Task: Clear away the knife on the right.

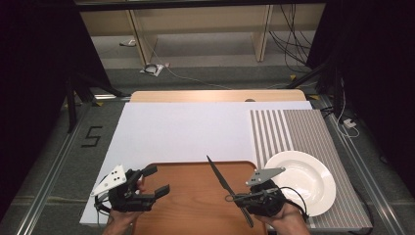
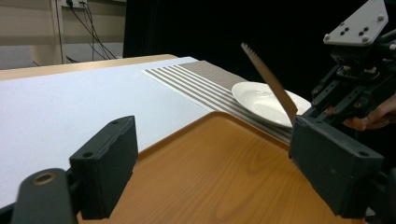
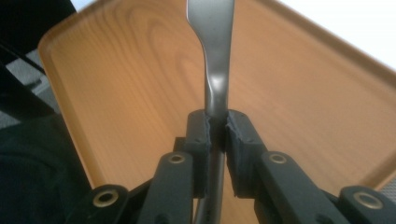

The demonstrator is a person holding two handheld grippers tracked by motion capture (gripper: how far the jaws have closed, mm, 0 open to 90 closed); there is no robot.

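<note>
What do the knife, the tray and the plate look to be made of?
Knife: metal, probably steel; the right gripper view shows a grey brushed sheen, the left gripper view a serrated edge.
Tray: wood or wood-look laminate; orange-brown grain, smooth satin surface, rounded raised rim.
Plate: likely glazed ceramic, possibly melamine; plain glossy white.

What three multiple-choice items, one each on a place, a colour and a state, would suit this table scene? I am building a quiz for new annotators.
1. Where does the plate lie?
A. on the striped mat
B. on the wooden tray
C. on the floor

2. What colour is the plate?
A. blue
B. white
C. black

3. How is the right gripper?
A. open, holding nothing
B. shut on a spoon
C. shut on the knife

Answers: 1 A, the stripes show around its rim; 2 B, it is plain white; 3 C, the pads clamp the knife's handle above the tray.
</note>
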